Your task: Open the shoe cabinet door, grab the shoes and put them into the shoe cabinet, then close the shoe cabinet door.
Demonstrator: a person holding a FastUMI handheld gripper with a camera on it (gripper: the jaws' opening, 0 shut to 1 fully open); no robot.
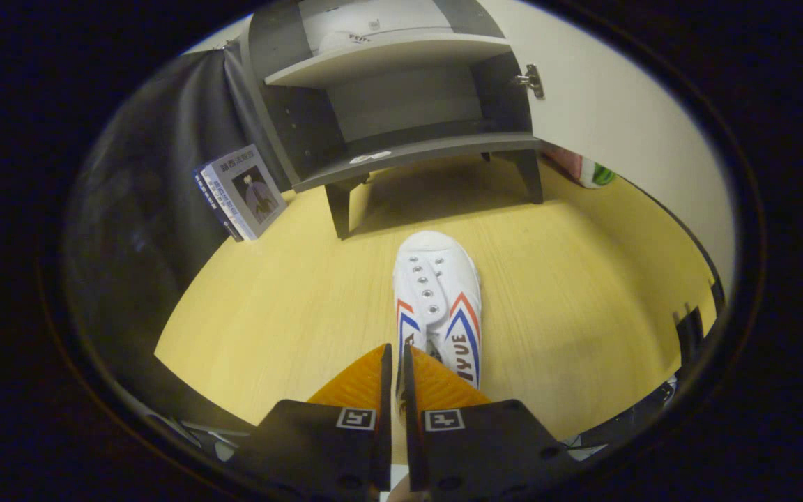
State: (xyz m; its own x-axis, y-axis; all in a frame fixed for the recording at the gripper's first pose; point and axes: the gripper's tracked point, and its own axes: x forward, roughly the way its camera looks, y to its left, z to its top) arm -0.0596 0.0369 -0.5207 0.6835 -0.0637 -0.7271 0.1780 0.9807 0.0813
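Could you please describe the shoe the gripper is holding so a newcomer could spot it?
On the yellow wooden floor before the open grey shoe cabinet, the gripper pinches a white canvas sneaker. Red and blue side stripes distinguish it from the shoe shelved above.

Pretty plain booth setup here. The floor (290,307) is a pale yellow wood-grain surface, lit evenly with soft shadows. A dark cloth wall (157,188) hangs along one side, kind of wrinkly, and a book (245,192) leans against it, cover facing out. On the other side there's a red-and-green thing (586,171) tucked at the floor's edge, can't tell what it is.
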